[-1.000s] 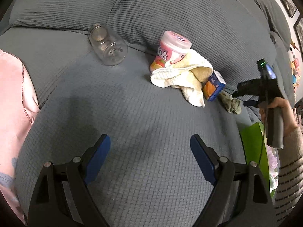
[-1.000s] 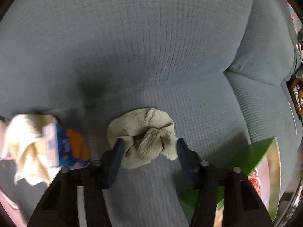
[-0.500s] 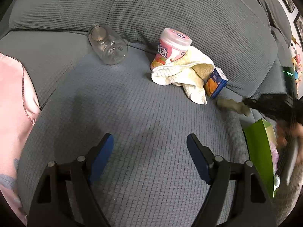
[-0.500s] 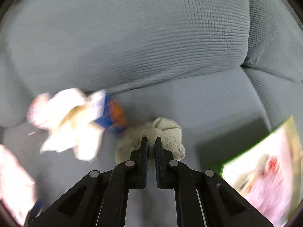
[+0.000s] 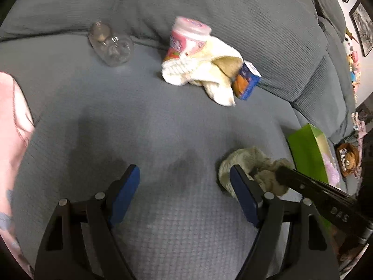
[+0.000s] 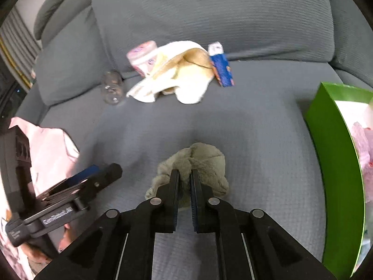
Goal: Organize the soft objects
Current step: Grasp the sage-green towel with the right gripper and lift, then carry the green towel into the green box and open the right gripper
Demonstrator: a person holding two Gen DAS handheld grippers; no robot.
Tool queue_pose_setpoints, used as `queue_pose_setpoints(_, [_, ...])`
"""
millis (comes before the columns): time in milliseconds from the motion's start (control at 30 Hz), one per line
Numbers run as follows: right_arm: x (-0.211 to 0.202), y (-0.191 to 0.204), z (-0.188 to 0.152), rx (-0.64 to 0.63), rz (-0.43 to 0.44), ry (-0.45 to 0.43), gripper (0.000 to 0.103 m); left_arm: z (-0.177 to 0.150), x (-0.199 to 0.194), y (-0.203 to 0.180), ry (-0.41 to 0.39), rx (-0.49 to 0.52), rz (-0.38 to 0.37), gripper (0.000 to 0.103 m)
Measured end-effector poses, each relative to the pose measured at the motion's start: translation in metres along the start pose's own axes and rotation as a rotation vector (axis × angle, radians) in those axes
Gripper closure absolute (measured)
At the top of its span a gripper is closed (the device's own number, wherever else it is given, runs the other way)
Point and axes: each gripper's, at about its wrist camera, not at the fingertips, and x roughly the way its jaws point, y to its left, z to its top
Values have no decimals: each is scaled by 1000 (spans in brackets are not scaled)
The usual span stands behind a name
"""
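Note:
My right gripper [image 6: 184,175] is shut on a crumpled grey-green cloth [image 6: 205,161] and holds it over the grey sofa seat [image 6: 256,128]. The cloth also shows in the left wrist view [image 5: 244,161], just behind my left gripper's right finger, with the right gripper [image 5: 279,171] reaching in from the right. My left gripper [image 5: 184,179] is open and empty over the seat. A cream towel [image 5: 209,70] lies at the back of the seat; it also shows in the right wrist view [image 6: 179,77]. A green box [image 6: 335,154] with pink soft things inside stands at the right.
A pink-lidded tub [image 5: 186,39], a clear jar [image 5: 112,46] on its side and a blue-orange carton [image 5: 247,81] lie by the backrest. A pink garment [image 6: 51,149] lies at the left. The green box also shows in the left wrist view [image 5: 310,149].
My right gripper shut on the grey-green cloth and carried it from beside the carton toward the seat's front, near my left gripper. The left gripper stayed open.

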Motion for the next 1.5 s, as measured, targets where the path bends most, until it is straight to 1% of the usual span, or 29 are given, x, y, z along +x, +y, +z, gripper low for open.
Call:
queue_pose_setpoints(67, [1, -8, 2, 29, 12, 17, 87, -3, 6, -4, 38, -3, -38, 25])
queue_pose_setpoints(100, [1, -13, 4, 49, 13, 18, 74, -5, 8, -6, 51, -2, -59, 27])
queue_pose_setpoints(133, [0, -18, 4, 69, 7, 12, 55, -7, 10, -9, 60, 3, -81, 28])
queue_pose_setpoints(167, [1, -24, 8, 83, 2, 2, 47, -9, 13, -14, 72, 14, -101, 32])
queue_pose_setpoints(200, [-2, -29, 8, 100, -1, -17, 43, -11, 15, -18, 82, 23, -113, 37])
queue_pose_setpoints(267, [-2, -35, 8, 119, 15, -23, 43, -15, 21, -26, 106, 52, -132, 42])
queue_pose_setpoints(367, [10, -41, 9, 154, 93, -8, 43, -22, 30, -36, 128, 77, -153, 48])
queue_pose_setpoints(400, [16, -42, 9, 162, 107, 1, 43, -23, 34, -38, 137, 77, -162, 49])
queue_pose_setpoints(433, [23, -42, 9, 167, 110, 15, 43, -24, 37, -39, 147, 75, -171, 51])
queue_pose_setpoints(467, [28, -42, 8, 168, 107, 28, 43, -26, 43, -40, 157, 75, -175, 55])
queue_pose_setpoints(533, [41, -41, 5, 182, 94, 71, 43, -26, 43, -43, 136, 88, -162, 58])
queue_pose_setpoints(567, [47, -41, 3, 202, 113, 94, 43, -26, 44, -45, 131, 99, -157, 58])
queue_pose_setpoints(600, [49, -40, 1, 211, 132, 97, 43, -26, 44, -45, 132, 104, -156, 58])
queue_pose_setpoints(633, [50, -36, 1, 201, 134, 92, 48, -26, 45, -46, 131, 109, -156, 60])
queue_pose_setpoints(667, [50, -32, 0, 183, 144, 100, 52, -26, 45, -47, 135, 117, -157, 65])
queue_pose_setpoints(700, [53, -30, 0, 181, 175, 115, 60, -26, 46, -47, 142, 121, -158, 68])
queue_pose_setpoints(733, [58, -28, -2, 191, 223, 141, 62, -26, 47, -48, 140, 124, -153, 69])
queue_pose_setpoints(767, [63, -26, -3, 197, 259, 158, 62, -27, 48, -49, 137, 133, -144, 72])
queue_pose_setpoints(833, [66, -22, -4, 179, 253, 149, 62, -28, 47, -51, 126, 155, -131, 74])
queue_pose_setpoints(900, [65, -18, -4, 163, 264, 148, 63, -29, 47, -51, 126, 160, -158, 85])
queue_pose_setpoints(933, [67, -16, -5, 166, 278, 156, 63, -30, 47, -52, 126, 155, -166, 86])
queue_pose_setpoints(1033, [63, -13, -4, 161, 272, 140, 63, -31, 41, -57, 97, 181, -157, 87])
queue_pose_setpoints(1133, [51, -10, 0, 153, 296, 100, 63, -30, 24, -65, 39, 211, -157, 87])
queue_pose_setpoints(1233, [28, -10, 6, 133, 308, 38, 63, -25, 7, -77, -12, 231, -175, 87])
queue_pose_setpoints(1300, [11, -12, 11, 120, 310, -6, 63, -22, -4, -91, -44, 252, -167, 87])
queue_pose_setpoints(1400, [-17, -22, 15, 120, 313, -88, 62, -18, -19, -119, -106, 318, -152, 87])
queue_pose_setpoints(1500, [-46, -32, 14, 119, 281, -166, 62, -16, -25, -146, -132, 385, -168, 87])
